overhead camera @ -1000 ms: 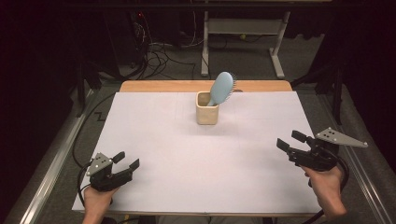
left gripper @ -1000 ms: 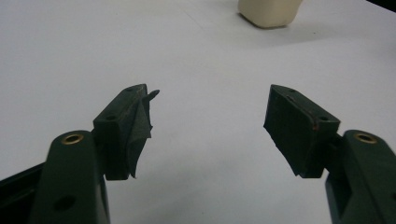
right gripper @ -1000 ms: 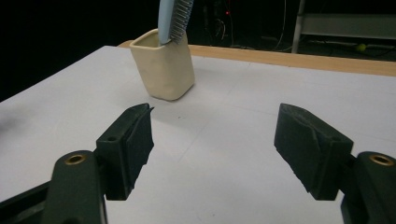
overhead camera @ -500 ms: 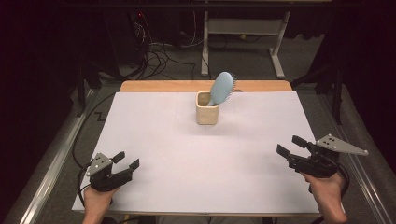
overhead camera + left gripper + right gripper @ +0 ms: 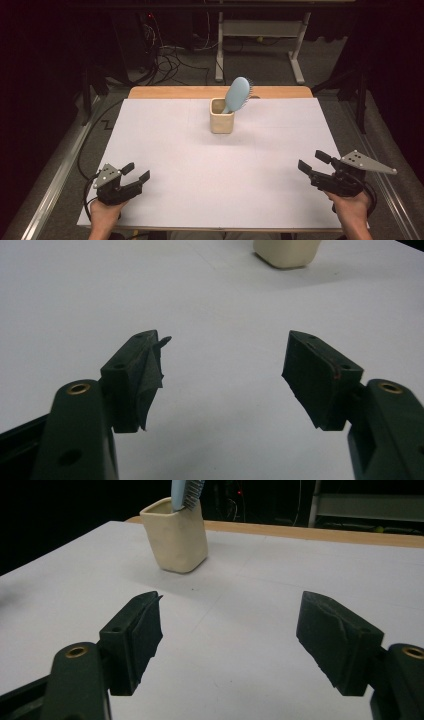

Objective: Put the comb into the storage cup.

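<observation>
Hairbrush, pale blue plastic (image 5: 237, 93), standing tilted in cream square ceramic cup (image 5: 221, 121), far centre of white table (image 5: 200, 175). Left gripper (image 5: 139, 173) near left, right gripper (image 5: 314, 161) near right; both jaws wide, empty, right's just opening. Placement appears done.

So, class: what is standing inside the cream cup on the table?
A light blue hairbrush stands in the cream cup, its head leaning out over the rim toward the right of the high view. The handle's lower end is hidden by the cup wall.
</observation>
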A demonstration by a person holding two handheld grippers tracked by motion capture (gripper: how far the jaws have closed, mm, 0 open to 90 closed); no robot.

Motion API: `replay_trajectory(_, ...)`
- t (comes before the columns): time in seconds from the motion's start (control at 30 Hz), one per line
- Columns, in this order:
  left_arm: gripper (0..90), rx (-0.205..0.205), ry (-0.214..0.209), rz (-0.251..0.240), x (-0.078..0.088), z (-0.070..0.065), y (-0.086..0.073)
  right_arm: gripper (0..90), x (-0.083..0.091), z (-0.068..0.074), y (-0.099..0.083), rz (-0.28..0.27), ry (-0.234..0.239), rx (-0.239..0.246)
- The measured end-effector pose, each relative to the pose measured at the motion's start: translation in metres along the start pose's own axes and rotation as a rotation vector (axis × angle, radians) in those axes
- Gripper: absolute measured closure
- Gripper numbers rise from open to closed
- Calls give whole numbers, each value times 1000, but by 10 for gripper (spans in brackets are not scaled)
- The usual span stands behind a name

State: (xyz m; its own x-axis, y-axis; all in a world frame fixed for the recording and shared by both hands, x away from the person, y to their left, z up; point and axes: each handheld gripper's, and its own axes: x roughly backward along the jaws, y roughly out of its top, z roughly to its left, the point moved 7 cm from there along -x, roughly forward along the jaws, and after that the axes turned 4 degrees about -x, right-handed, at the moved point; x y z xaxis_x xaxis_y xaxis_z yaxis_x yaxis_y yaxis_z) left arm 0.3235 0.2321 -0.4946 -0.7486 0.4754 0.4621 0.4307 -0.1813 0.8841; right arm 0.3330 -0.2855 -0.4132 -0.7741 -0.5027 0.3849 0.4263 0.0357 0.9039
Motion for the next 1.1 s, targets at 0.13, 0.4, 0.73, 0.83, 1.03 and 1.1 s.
replay_trajectory(0.13, 323, -1, 0, -1, 0, 0, 0, 267, 0, 1, -4, 1, 1, 3)
replay_trajectory(0.4, 323, -1, 0, -1, 0, 0, 0, 267, 0, 2, -11, 7, -2, 1)
replay_trajectory(0.73, 324, 0, 3, -5, 1, 0, 0, 267, -2, 3, -19, 16, -4, 5)
replay_trajectory(0.83, 324, 3, 4, -5, 1, 1, 0, 267, -4, 3, -22, 28, -2, 5)
replay_trajectory(1.03, 324, -1, 3, -4, 1, 0, 0, 264, -7, 5, -29, 47, 0, 9)
replay_trajectory(1.1, 324, -1, 2, -3, 1, 0, 0, 263, -7, 4, -31, 46, 2, 6)
